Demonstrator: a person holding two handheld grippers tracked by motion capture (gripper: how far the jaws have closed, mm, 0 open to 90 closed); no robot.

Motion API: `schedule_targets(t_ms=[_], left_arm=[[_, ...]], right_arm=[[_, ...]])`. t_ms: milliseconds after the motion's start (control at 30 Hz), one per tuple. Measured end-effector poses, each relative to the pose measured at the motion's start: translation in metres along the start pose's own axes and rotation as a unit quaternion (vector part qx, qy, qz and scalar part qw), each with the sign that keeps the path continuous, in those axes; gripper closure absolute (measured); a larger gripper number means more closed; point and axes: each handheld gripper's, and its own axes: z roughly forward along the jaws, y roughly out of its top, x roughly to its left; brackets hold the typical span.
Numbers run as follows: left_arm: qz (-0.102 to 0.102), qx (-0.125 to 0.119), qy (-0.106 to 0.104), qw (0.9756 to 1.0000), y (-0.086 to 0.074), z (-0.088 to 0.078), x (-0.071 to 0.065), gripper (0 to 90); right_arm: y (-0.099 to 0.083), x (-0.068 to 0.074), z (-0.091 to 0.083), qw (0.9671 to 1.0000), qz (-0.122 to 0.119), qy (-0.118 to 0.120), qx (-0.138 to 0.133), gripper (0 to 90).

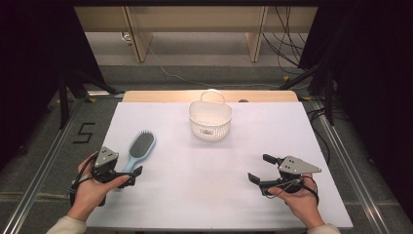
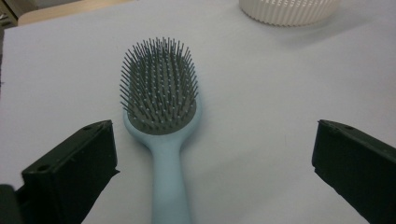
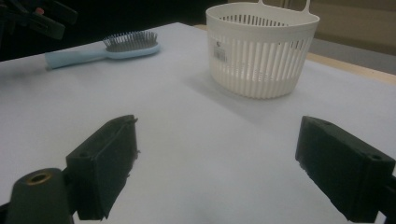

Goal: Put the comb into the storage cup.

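At the near left of the white table (image 1: 209, 195), we hold the left gripper (image 1: 132, 176) with its jaws spread wide over the handle end of a pale blue hairbrush (image 1: 139, 148) — the handle lies on the table between the two jaws, and neither pad presses on it. Our left gripper view shows the hairbrush (image 2: 163, 116) lying flat, its dark bristles facing up and its head pointing toward the far side of the table, the handle running back toward us.

At the near right, our right gripper (image 1: 259, 170) hovers low over bare tabletop, its jaws also wide apart with nothing between them. It points toward the left of the scene.

A white slotted basket (image 1: 210, 119) with a loop handle stands upright at the far middle of the table, well apart from the hairbrush and from both grippers — our right gripper view shows the basket (image 3: 261, 51) with a small label on its wall.
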Motion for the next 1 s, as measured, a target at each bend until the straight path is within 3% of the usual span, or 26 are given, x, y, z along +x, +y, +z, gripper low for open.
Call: schedule_targets(t_ms=[133,267,500,867,1000], left_arm=[[0.002,0.008,0.012,0.9999,0.001,0.001,0.001,0.0],[0.003,0.041,0.035,0.9985,0.002,0.004,0.003,0.4],[-0.007,0.082,0.043,0.9957,0.007,0.010,0.011,5.1],[-0.008,0.165,0.042,0.9853,0.018,0.035,0.029,15.1],[-0.017,0.200,0.032,0.9791,0.022,0.045,0.031,15.5]], right_arm=[[0.000,0.000,0.000,1.0000,0.000,0.001,0.001,13.8],[-0.001,0.000,0.001,1.0000,0.000,0.002,0.002,13.8],[-0.001,0.000,0.003,1.0000,0.001,0.003,0.005,13.8],[-0.002,0.000,0.004,1.0000,0.002,0.003,0.007,13.8],[-0.002,-0.001,0.004,0.9999,0.002,0.004,0.010,13.8]])
